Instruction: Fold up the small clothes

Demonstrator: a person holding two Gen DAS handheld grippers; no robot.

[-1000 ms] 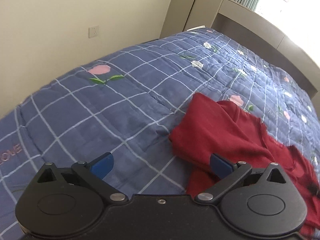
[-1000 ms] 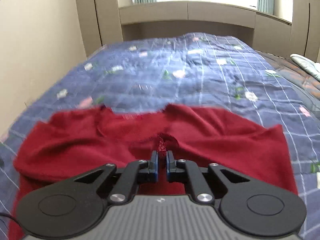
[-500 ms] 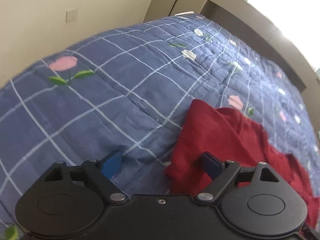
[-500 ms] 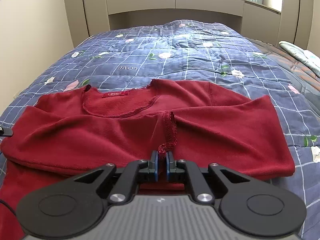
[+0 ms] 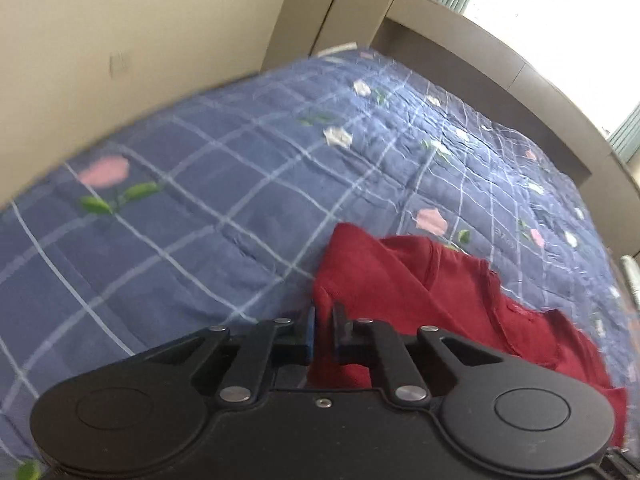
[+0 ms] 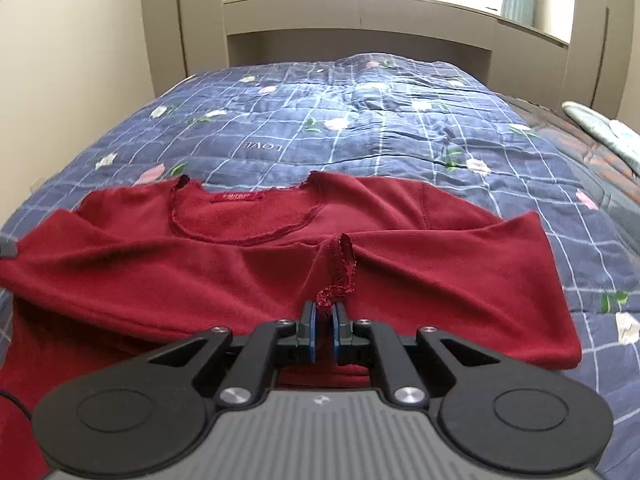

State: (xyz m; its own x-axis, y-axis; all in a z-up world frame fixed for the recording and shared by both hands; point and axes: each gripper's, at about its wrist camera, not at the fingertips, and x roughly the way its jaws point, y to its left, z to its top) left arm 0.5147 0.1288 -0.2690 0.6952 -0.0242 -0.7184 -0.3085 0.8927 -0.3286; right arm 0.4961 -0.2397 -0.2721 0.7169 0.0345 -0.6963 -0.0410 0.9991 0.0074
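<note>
A dark red top (image 6: 240, 272) lies spread on the bed, neckline and label toward the headboard. My right gripper (image 6: 324, 312) is shut on a frilly hem edge of the top, pinched up at its near middle. In the left wrist view the red top (image 5: 420, 280) lies bunched to the right. My left gripper (image 5: 323, 314) is at its left corner, jaws closing to nearly touching, with red fabric squeezed between the blue pads.
The blue checked quilt (image 6: 360, 128) with flower prints covers the bed. A beige wall (image 5: 120, 40) runs along the left side. A headboard shelf (image 6: 360, 16) and a bright window stand at the far end. Pale bedding (image 6: 600, 128) lies at the far right.
My left gripper moved onto the top's left corner and its jaws went from wide open to pinched on the fabric. The right gripper stayed shut on the hem.
</note>
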